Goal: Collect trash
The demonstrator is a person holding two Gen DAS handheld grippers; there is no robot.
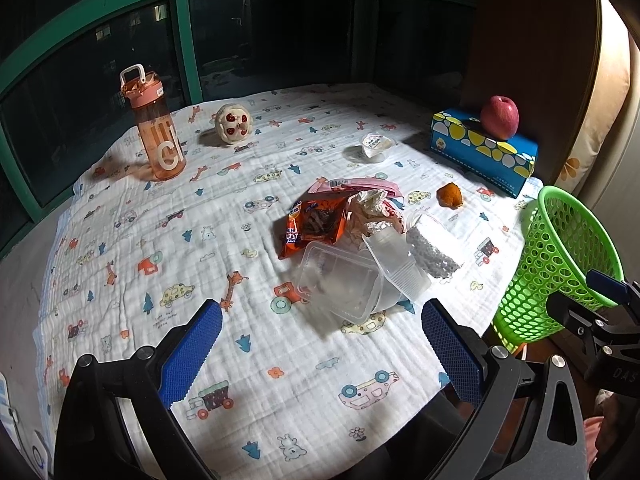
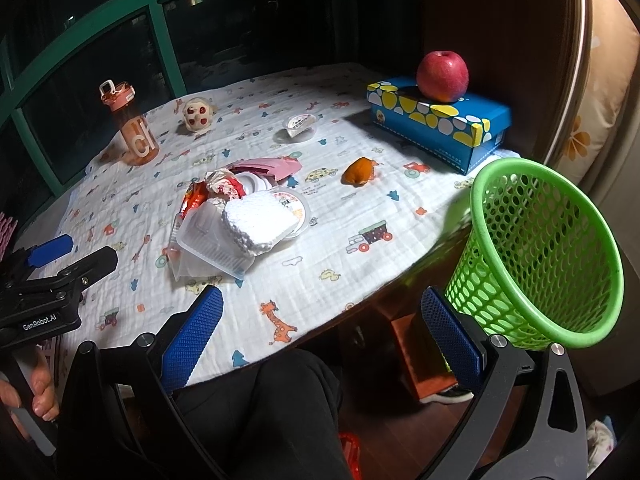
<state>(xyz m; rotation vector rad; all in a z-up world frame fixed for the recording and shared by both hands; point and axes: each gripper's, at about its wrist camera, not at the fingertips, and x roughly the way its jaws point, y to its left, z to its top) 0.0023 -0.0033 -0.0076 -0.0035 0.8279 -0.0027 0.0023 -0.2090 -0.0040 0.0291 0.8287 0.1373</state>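
Note:
A heap of trash lies mid-table: a clear plastic tub, an orange snack wrapper, crumpled paper, a pink packet and white foam mesh. Farther back lie an orange peel and a small sealed cup. My left gripper is open just short of the tub, empty. My right gripper is open over the table's near edge. A green mesh basket tilts at the table's right edge, against the outside of the right finger; what holds it up is hidden.
At the back stand a pink water bottle, a round plush toy and a blue tissue box with an apple on it. Dark windows lie behind. A person's dark trouser legs sit under the near edge.

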